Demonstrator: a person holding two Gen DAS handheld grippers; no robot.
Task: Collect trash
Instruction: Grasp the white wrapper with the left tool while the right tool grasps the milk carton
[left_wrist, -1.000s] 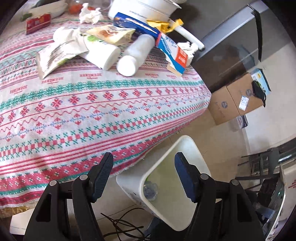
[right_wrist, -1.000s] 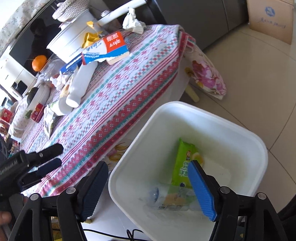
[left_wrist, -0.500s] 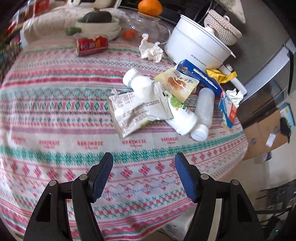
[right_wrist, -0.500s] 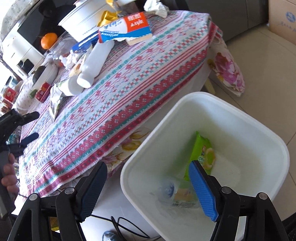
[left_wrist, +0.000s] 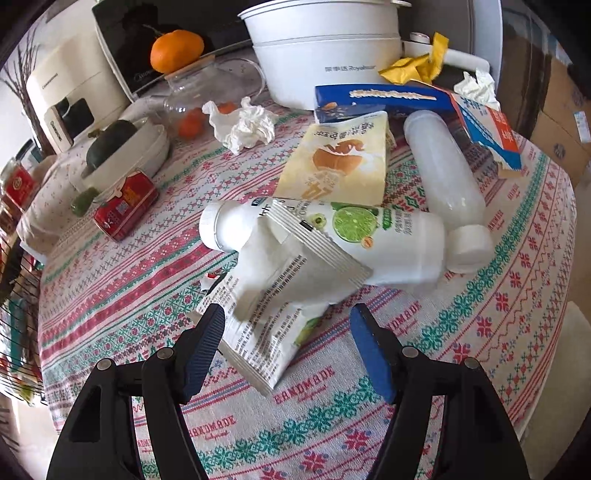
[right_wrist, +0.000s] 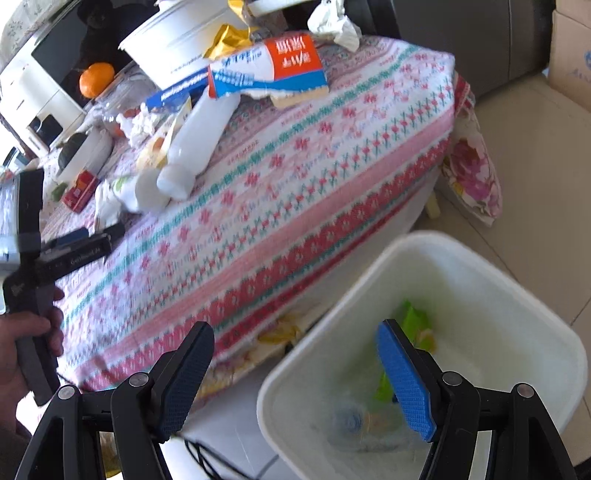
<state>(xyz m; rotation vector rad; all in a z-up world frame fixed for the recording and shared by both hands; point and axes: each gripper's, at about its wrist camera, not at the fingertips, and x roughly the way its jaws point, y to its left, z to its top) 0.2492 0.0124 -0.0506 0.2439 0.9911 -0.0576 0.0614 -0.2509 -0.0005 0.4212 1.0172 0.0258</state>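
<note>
The left tool (left_wrist: 286, 332) hangs over the table (left_wrist: 122, 295) with its jaws wide apart and nothing gripped, a crumpled white printed wrapper (left_wrist: 266, 317) lying on the cloth between its fingers and overlapping a white bottle with a lime label (left_wrist: 369, 236), beside a second white bottle (left_wrist: 447, 184), a yellow pastry packet (left_wrist: 340, 162) and a wad of tissue (left_wrist: 243, 125). The right tool (right_wrist: 295, 369) is also spread wide and empty, poised above the white bin (right_wrist: 535, 295) on the floor by the table's edge, where a green packet (right_wrist: 413, 321) and a clear bottle (right_wrist: 354, 424) lie.
</note>
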